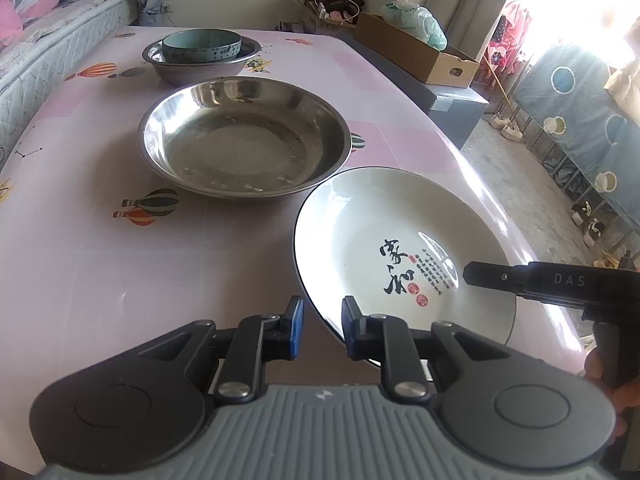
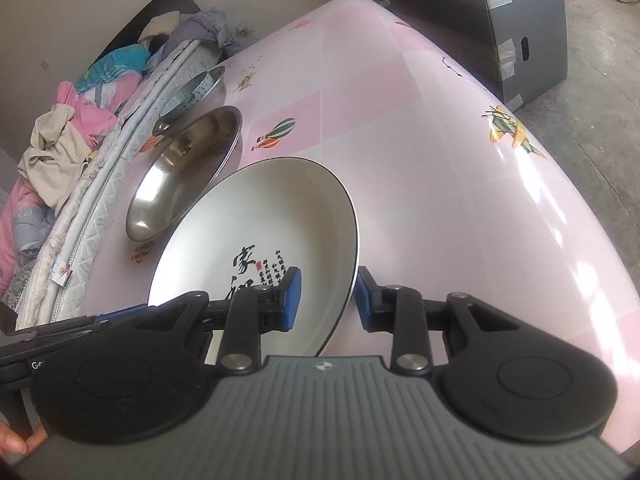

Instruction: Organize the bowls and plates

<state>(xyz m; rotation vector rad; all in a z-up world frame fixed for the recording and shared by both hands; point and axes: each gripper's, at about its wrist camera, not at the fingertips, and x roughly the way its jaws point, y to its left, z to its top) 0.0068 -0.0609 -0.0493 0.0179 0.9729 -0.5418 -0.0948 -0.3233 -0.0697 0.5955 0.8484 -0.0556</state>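
On the table (image 1: 100, 264), going left to right in the left wrist view: a large steel plate (image 1: 244, 136) is sitting empty toward the middle, and behind it, nearer the far edge, a smaller steel bowl (image 1: 200, 62) is carrying a teal bowl (image 1: 202, 45) nested inside it, probably to get the bowls into one pile.

Next, a white plate (image 1: 404, 248) with black lettering is hanging tilted above the table's right edge, its far rim just reaching the steel plate's rim. Both grippers are sharing it, likely because it is wide and slippery. The left gripper (image 1: 320, 330) is pinching the plate's near-left rim between its blue pads, jaws close together. The right gripper (image 2: 326, 300) is clamping the opposite rim, one finger inside the plate, one outside. Judging by the tilt, the white plate is heading onto the steel plate.

By count: one white plate, one large steel plate, one steel bowl, one teal bowl. Two grippers, both closed on the same plate.
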